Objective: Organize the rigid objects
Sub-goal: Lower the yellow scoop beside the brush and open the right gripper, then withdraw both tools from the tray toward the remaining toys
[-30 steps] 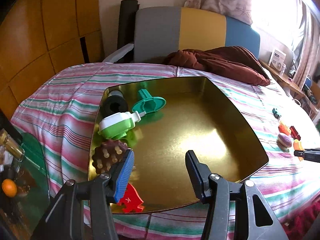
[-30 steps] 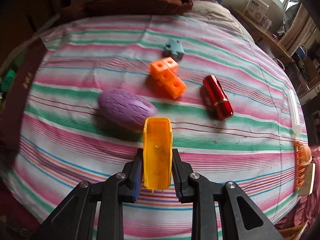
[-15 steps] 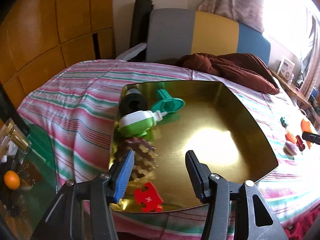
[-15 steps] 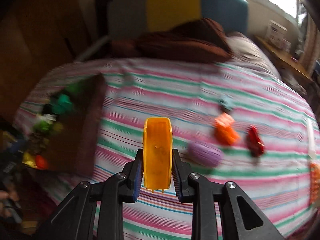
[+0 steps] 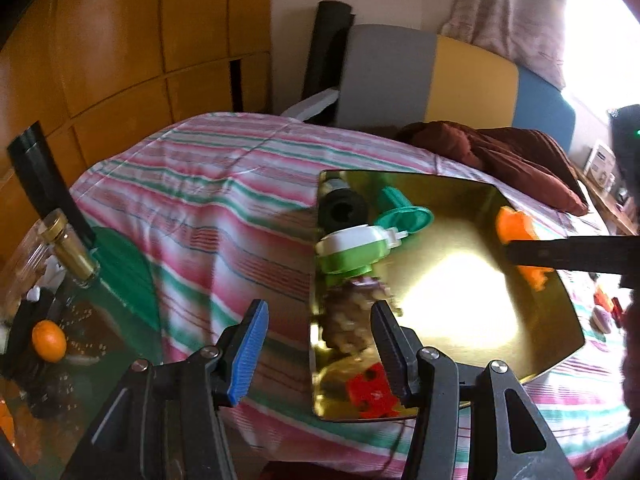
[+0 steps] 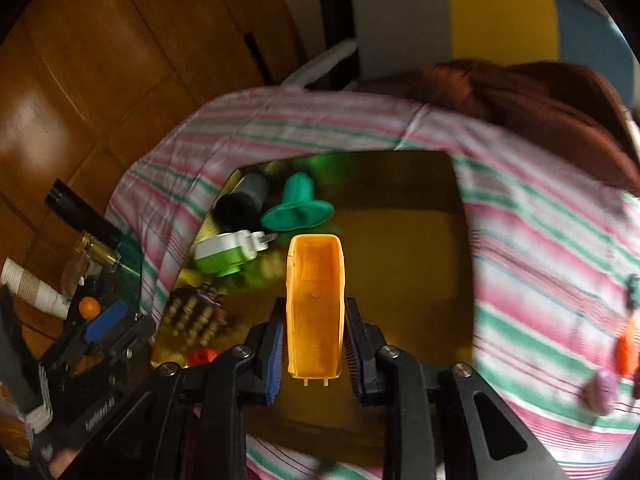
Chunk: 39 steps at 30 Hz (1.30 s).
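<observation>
An orange plastic piece (image 6: 315, 312), a long open trough with thin moulded walls, is carried clamped between the pads of the right gripper (image 6: 315, 344) and is held over the gold tray (image 6: 420, 240), which lies on a bed covered in a pink, green and white striped sheet (image 6: 520, 240). The step in hand is judged to be the delivery of this piece to the tray; the next move calls for it to be lowered onto the bare, mirror-bright metal at 3 o'clock of the things already gathered, and the pads parted. At the tray's 9 o'clock edge 5 things are lined up: a black cylinder (image 5: 343, 210), a teal flanged cap (image 5: 404, 214), a green-and-white rounded dispenser (image 5: 354, 250), a brown knobbed wooden piece (image 5: 352, 320) and a red puzzle piece (image 5: 370, 390). The left gripper (image 5: 316, 344) is held with its jaws apart and empty at the tray's near corner.
</observation>
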Each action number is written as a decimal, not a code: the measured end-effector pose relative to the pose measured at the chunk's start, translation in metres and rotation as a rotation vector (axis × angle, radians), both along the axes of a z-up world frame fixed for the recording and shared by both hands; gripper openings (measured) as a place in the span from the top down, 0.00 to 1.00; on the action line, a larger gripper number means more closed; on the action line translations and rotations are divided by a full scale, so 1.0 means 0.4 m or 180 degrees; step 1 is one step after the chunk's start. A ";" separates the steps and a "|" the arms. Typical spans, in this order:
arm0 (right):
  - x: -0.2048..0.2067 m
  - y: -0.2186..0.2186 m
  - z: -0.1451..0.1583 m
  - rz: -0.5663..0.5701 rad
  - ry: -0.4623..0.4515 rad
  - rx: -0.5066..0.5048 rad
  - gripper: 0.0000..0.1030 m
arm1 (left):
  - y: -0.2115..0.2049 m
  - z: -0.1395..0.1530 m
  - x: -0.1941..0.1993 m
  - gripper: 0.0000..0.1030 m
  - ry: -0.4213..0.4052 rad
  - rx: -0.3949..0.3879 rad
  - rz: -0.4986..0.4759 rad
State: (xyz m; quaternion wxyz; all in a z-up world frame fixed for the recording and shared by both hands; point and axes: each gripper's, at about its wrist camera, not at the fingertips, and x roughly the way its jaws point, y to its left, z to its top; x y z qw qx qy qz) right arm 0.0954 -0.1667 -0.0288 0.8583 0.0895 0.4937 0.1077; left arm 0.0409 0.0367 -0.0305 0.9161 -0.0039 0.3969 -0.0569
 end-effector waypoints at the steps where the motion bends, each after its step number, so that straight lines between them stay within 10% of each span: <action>1: 0.017 0.020 -0.016 -0.0008 0.0053 -0.0059 0.75 | 0.007 -0.004 0.001 0.47 0.0015 -0.0006 0.0021; 13: 0.119 0.149 -0.173 0.0153 0.0538 0.0237 0.71 | 0.050 -0.036 0.006 0.47 0.0110 -0.0032 0.0143; 39: -0.082 -0.007 0.005 -0.0157 -0.0540 -0.0370 0.70 | -0.038 0.021 -0.038 0.47 -0.0087 0.0122 -0.0170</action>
